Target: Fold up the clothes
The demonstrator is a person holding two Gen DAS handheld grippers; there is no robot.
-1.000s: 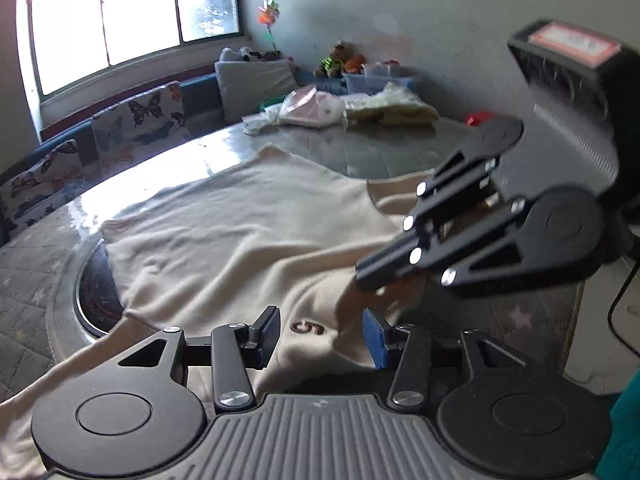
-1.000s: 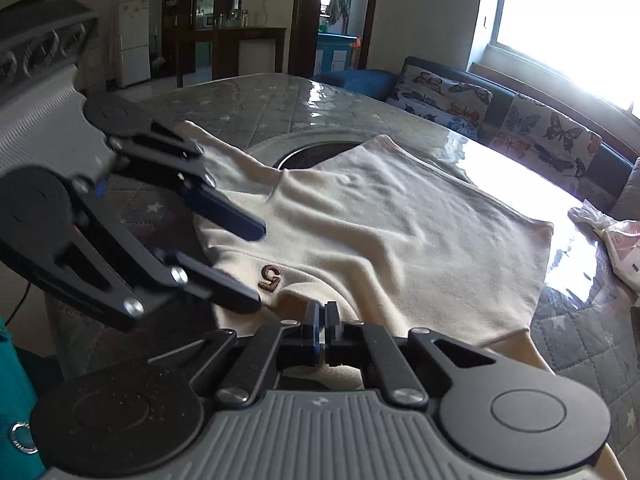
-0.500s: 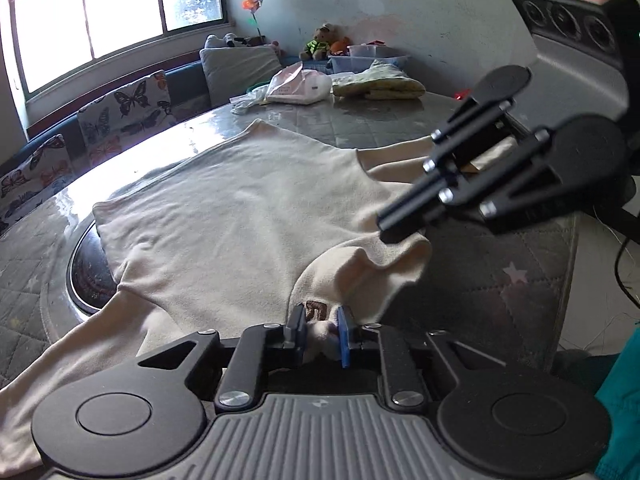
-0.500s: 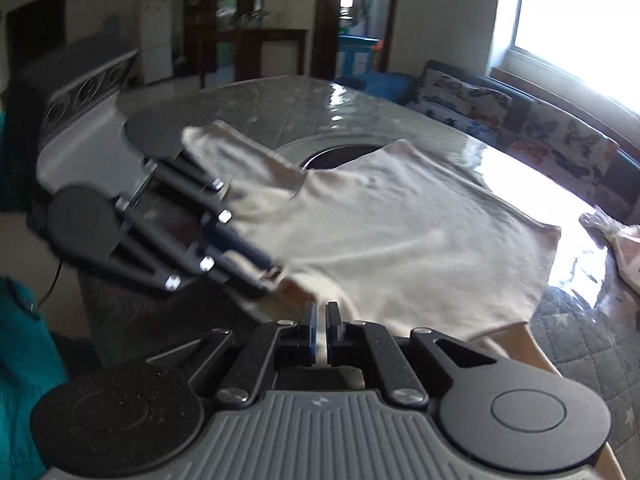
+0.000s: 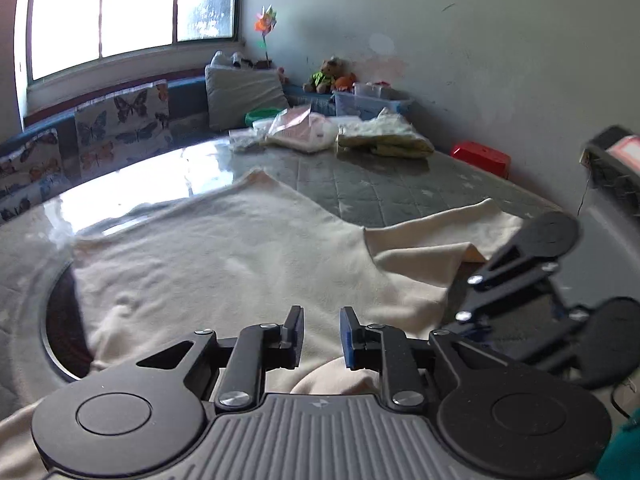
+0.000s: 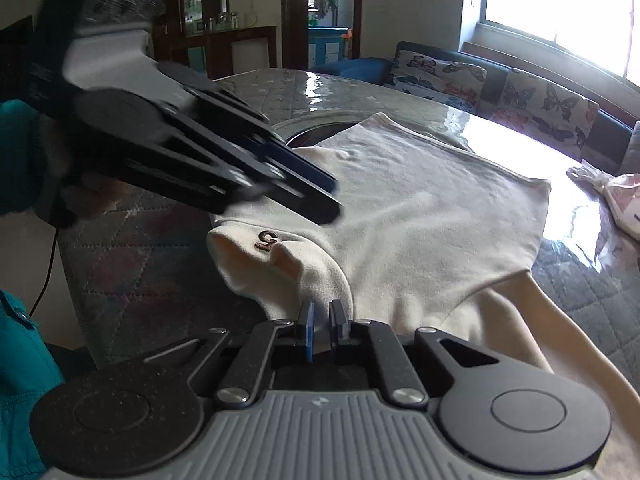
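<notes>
A cream long-sleeved top point(image 5: 224, 256) lies spread on the round quilted table point(image 5: 400, 188), its collar with a brown "5" mark point(image 6: 267, 239) near the front edge. My left gripper point(image 5: 321, 334) is open, hovering just above the cloth near the collar, holding nothing. It shows blurred in the right wrist view point(image 6: 320, 200) above the collar. My right gripper point(image 6: 321, 322) is shut on the top's shoulder cloth beside the collar. It shows in the left wrist view point(image 5: 448, 324) at the right edge of the top.
Bagged clothes point(image 5: 304, 132) and a folded yellowish garment point(image 5: 380, 140) sit at the table's far side, a red box point(image 5: 480, 158) by the wall. A dark round inset point(image 5: 60, 320) lies under the top's left. Butterfly cushions point(image 6: 544, 108) line the window bench.
My left gripper let go of the collar, opened and lifted slightly. The collar fell back onto the table. My right gripper stayed shut on the cloth.
</notes>
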